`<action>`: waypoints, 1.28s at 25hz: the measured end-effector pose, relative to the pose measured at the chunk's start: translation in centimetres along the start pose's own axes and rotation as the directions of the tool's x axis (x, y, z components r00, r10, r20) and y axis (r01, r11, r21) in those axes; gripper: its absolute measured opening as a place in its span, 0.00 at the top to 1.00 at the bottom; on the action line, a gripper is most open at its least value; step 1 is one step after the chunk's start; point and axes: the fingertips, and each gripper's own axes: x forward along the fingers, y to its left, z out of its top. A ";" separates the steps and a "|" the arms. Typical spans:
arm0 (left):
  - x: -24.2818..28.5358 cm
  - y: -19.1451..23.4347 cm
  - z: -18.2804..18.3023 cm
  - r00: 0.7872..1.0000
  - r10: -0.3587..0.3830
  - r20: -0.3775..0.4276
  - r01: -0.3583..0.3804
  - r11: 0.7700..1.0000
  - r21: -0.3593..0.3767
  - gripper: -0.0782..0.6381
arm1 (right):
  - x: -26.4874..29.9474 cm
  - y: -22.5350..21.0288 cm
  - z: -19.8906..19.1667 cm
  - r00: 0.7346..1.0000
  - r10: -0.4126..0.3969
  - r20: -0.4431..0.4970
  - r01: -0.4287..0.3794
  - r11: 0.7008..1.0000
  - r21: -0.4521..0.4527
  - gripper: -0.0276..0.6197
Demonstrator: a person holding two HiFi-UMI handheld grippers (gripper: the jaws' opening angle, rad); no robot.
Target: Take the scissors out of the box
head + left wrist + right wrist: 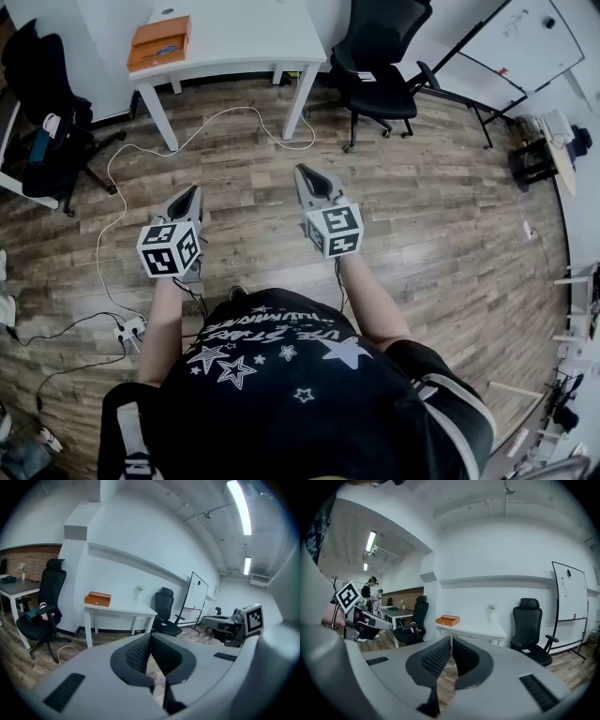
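Observation:
An orange box (159, 42) sits on the left end of a white table (244, 37) far ahead of me; a small blue item shows on its top, too small to identify. The same box (97, 599) appears in the left gripper view, and as the box (447, 620) in the right gripper view. No scissors can be made out. My left gripper (195, 190) and right gripper (305, 172) hover side by side over the wooden floor, well short of the table. In both gripper views, the left gripper (150, 637) and right gripper (451, 639) have their jaws pressed together with nothing between them.
A black office chair (380, 61) stands right of the table, another (47, 103) at the left. A white cable (122, 187) runs over the floor to a power strip (129, 330). A whiteboard (516, 42) leans at the far right.

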 end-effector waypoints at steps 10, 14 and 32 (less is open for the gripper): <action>0.3 0.5 -0.2 1.000 -0.028 -0.013 0.028 1.000 -0.001 0.87 | 1.5 1.0 -0.7 1.000 0.008 -0.020 -0.007 1.000 0.029 0.88; -0.1 1.6 -0.7 0.999 -0.042 -0.026 0.042 0.999 0.000 0.87 | 2.7 1.5 -1.2 0.999 0.007 -0.051 -0.005 0.999 0.042 0.88; 4.9 11.9 1.6 0.999 -0.031 -0.039 0.030 0.999 -0.031 0.87 | 14.8 1.7 -1.6 0.998 0.016 -0.067 -0.008 0.992 0.124 0.88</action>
